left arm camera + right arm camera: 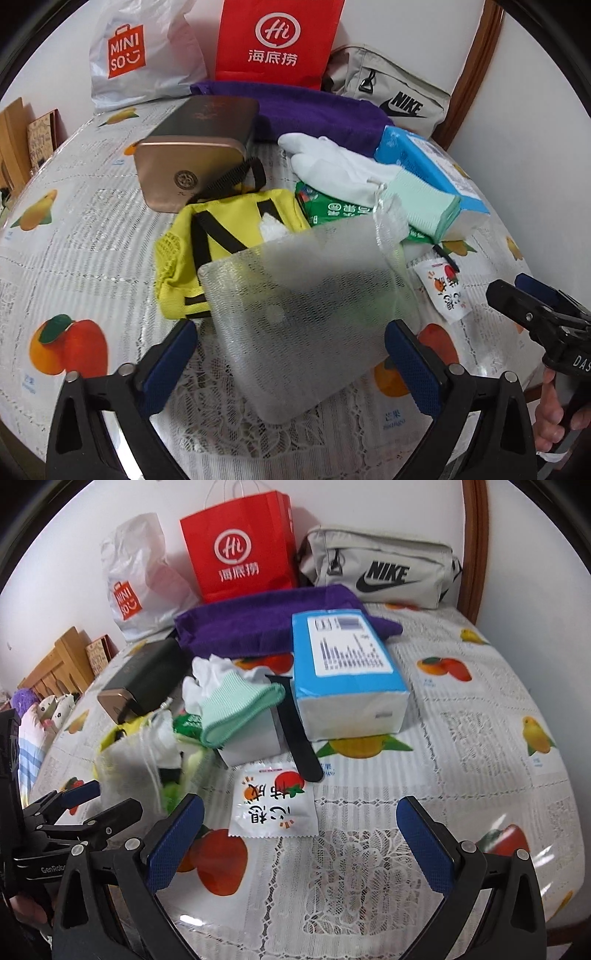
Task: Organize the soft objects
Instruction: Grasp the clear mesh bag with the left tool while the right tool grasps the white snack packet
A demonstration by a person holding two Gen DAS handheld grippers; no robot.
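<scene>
Both grippers, left (291, 354) and right (301, 834), hang released over the table (480, 709), soft items heaped unsorted at 12 o'clock: mesh pouch (306, 317), gloves (343, 173), towel (251, 627).

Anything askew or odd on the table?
Yes: soft items lie heaped. The translucent mesh pouch sprawls over the yellow black-strapped bag, and the white glove with mint cuff is draped across the green packet.

Green packet (325, 210) half-hidden under glove (340, 173)
</scene>
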